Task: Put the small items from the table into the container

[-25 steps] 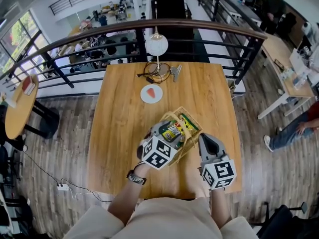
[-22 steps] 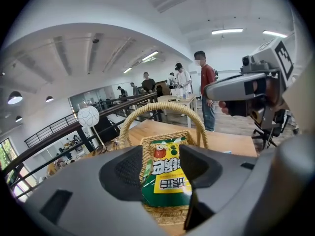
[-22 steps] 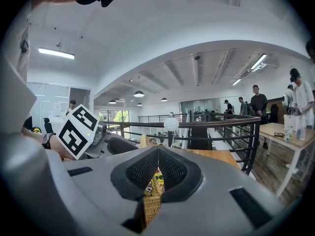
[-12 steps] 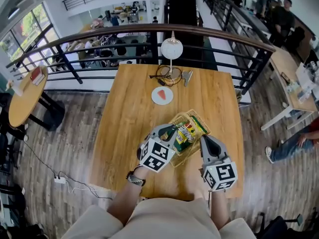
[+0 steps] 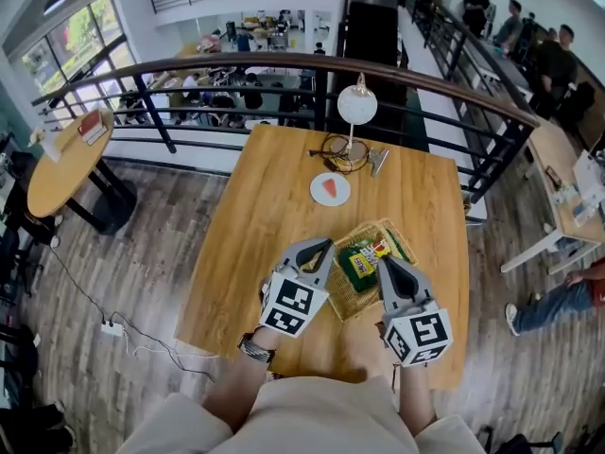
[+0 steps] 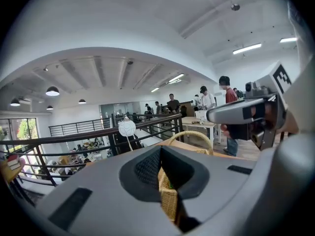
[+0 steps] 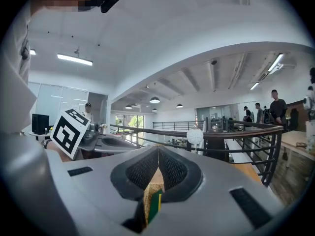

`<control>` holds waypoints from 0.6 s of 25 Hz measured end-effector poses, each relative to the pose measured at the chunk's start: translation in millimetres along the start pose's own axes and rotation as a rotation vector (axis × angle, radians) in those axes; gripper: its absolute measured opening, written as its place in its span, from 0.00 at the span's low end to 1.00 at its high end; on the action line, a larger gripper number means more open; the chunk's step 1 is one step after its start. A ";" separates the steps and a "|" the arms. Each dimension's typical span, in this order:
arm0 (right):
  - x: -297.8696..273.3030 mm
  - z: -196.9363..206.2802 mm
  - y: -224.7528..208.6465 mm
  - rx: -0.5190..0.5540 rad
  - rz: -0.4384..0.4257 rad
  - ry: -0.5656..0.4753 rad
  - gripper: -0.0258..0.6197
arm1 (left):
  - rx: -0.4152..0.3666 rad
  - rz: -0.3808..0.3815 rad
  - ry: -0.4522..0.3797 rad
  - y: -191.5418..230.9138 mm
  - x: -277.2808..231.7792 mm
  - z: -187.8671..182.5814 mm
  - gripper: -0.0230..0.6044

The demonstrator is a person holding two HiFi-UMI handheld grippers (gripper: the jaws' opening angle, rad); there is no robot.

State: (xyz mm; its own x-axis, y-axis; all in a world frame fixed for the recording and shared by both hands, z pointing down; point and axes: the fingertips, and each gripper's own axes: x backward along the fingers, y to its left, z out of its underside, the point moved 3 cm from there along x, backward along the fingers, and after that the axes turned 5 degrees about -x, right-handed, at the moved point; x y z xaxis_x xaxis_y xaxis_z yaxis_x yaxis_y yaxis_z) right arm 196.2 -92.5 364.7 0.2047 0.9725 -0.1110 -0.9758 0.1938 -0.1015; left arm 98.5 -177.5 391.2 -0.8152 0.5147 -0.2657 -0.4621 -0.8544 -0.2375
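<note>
A wicker basket (image 5: 401,241) sits at the near right of the wooden table (image 5: 250,239). A green and yellow packet (image 5: 359,263) lies inside it. My left gripper (image 5: 326,247) is shut on the basket's near-left rim, and wicker (image 6: 168,200) shows between its pads, with the basket's handle (image 6: 194,134) beyond. My right gripper (image 5: 388,263) is shut on the near-right rim. In the right gripper view, wicker (image 7: 146,195) and a green edge of the packet (image 7: 156,206) sit between the closed jaws. Whether the basket touches the table I cannot tell.
Farther back on the table are a white plate (image 5: 330,189) with an orange slice, a white globe lamp (image 5: 357,104), a coil of cable (image 5: 338,151) and a small metal item (image 5: 378,162). A curved railing (image 5: 284,62) runs behind the table.
My left gripper drew back from the packet in the basket to the rim and closed there. The right gripper stayed shut on the rim. The view shifted, so the table appears lower.
</note>
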 end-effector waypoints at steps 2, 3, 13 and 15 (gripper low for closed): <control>-2.4 -4.1 9.4 0.010 -0.020 -0.006 0.06 | 0.035 -0.042 -0.031 7.4 13.7 -4.5 0.05; -4.0 -6.0 14.4 0.016 -0.030 -0.009 0.06 | 0.051 -0.063 -0.044 12.0 20.8 -6.2 0.05; -16.6 -26.4 62.3 0.043 -0.109 -0.046 0.06 | 0.039 -0.157 -0.056 34.2 75.3 -8.5 0.05; -19.2 -30.3 70.1 0.052 -0.120 -0.053 0.06 | 0.035 -0.151 -0.069 35.7 81.9 -10.1 0.05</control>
State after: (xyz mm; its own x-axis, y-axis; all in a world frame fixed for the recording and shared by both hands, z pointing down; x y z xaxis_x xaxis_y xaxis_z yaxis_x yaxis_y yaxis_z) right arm 126.3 -101.5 329.7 0.3175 0.9470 -0.0485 -0.9474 0.3146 -0.0594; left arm 18.8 -165.1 351.5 -0.7567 0.6327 -0.1647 -0.5924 -0.7701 -0.2366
